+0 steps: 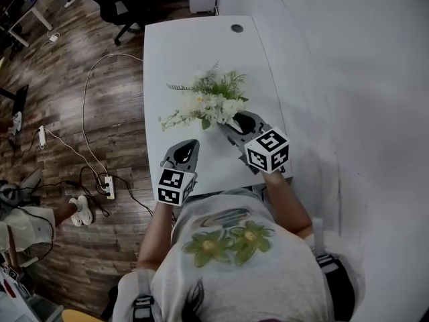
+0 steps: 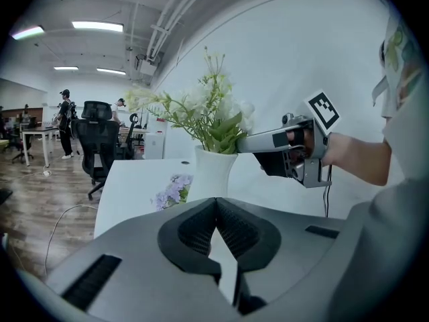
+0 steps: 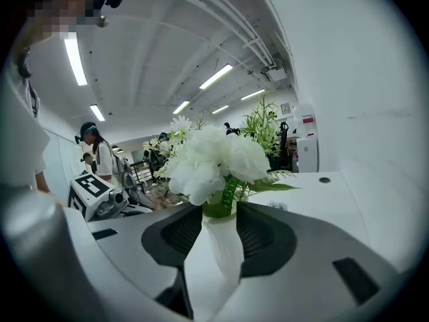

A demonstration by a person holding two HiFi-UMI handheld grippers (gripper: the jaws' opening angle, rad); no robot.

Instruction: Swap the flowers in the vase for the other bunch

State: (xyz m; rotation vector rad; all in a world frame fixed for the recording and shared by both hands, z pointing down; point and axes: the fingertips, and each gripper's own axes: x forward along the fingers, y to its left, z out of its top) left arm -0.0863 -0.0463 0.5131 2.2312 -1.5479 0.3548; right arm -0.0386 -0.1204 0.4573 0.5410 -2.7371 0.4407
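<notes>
A bunch of white flowers (image 1: 211, 102) with green leaves stands in a white vase (image 2: 213, 173) on the white table (image 1: 181, 52). My right gripper (image 1: 228, 127) reaches in at the stems just above the vase rim. In the right gripper view its jaws (image 3: 218, 210) stand apart around the green stems and are open, with the white blooms (image 3: 211, 159) right above. A purple bunch (image 2: 173, 190) lies flat on the table to the left of the vase. My left gripper (image 1: 193, 143) is shut and empty near the table's front edge, its jaws (image 2: 216, 203) pointing at the vase.
A cable hole (image 1: 236, 28) sits at the table's far end. A white wall (image 1: 348, 79) runs along the table's right side. On the wood floor to the left lie a power strip (image 1: 107, 186) and cables. An office chair (image 2: 97, 136) and people stand further off.
</notes>
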